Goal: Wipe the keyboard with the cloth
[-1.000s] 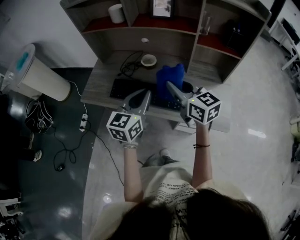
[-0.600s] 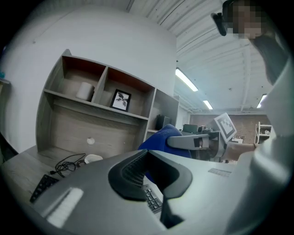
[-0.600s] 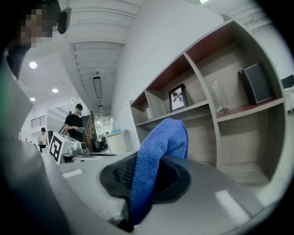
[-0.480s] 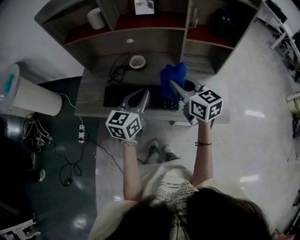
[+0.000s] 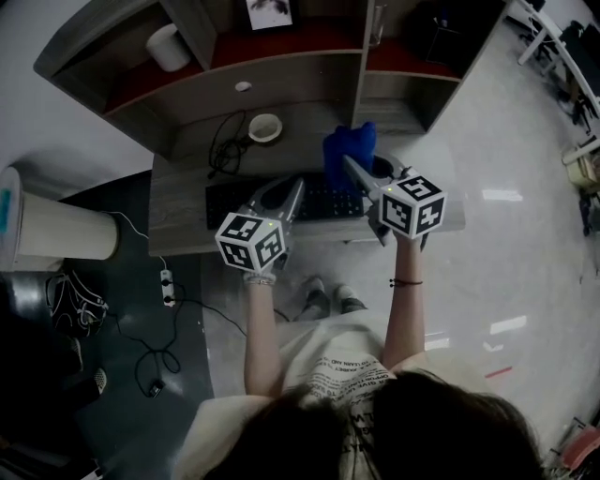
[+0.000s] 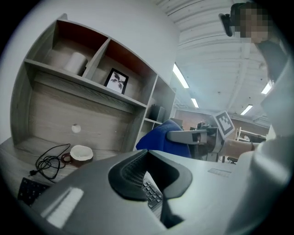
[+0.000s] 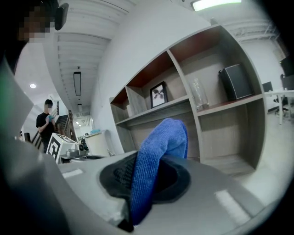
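My right gripper [image 5: 364, 174] is clamped on the blue cloth [image 5: 348, 150]. In the right gripper view the cloth [image 7: 158, 156] is pinched between the two dark pads, and a folded hump of it stands up past the jaw tips. From the head view the cloth sits over the right end of the black keyboard [image 5: 323, 202], but I cannot tell whether it touches the keys. My left gripper [image 5: 281, 194] is beside it, over the middle of the keyboard. Its jaws are drawn together at the tips and grasp nothing. In the left gripper view only a narrow slit stays open between the pads, and through it I see a strip of the keyboard [image 6: 149, 193]. The keyboard lies flat along the front of the grey desk [image 5: 178, 211], under the shelf unit. Behind it, toward the back of the desk, a small white bowl [image 5: 265, 127] sits just beside a loose black cable [image 5: 220, 148]. On the shelves above I see a white roll [image 5: 169, 45] at the left and a framed picture [image 5: 267, 11] near the centre.
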A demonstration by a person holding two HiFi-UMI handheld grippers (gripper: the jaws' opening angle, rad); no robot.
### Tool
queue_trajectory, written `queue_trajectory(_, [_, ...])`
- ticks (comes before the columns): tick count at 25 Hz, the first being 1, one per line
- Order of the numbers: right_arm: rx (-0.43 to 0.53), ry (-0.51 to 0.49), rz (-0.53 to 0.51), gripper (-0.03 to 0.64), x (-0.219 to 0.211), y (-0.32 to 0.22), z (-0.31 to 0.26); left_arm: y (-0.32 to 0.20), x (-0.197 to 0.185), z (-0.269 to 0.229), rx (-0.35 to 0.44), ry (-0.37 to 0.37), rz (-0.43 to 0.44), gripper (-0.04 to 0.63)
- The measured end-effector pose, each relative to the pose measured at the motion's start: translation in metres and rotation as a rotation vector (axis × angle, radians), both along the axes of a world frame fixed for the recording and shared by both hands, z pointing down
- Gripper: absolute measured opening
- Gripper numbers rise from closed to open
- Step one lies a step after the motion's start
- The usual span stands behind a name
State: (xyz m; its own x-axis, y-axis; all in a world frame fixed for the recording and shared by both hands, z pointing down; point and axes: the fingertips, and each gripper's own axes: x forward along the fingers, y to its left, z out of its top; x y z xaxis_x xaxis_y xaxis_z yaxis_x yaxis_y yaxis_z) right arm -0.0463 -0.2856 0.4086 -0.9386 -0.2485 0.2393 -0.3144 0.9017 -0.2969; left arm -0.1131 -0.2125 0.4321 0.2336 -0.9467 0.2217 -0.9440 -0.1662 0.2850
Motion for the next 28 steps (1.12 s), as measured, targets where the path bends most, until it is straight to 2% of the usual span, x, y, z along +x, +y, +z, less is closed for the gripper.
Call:
queue_trajectory(9, [-0.04,0.088,0.107,0.06,0.016,-0.002,0.042,-0.006,0.007,0.026,-0.045,0.057,0.11,0.003])
queue_trajectory(15, [-0.065,0.124,0.145,0.058,0.032,-0.016,0.057,-0.017,0.018,0.042,-0.084,0.081,0.142,0.003])
queue_trajectory(22, [-0.061,0.198,0.12,0.059,0.042,-0.025,0.066,-0.033,0.035,0.047,-0.095,0.134,0.143,0.003])
queue_trajectory(28, [-0.073,0.245,0.118,0.06,0.055,-0.027,0.08,-0.039,0.049,0.055,-0.115,0.142,0.159,0.003])
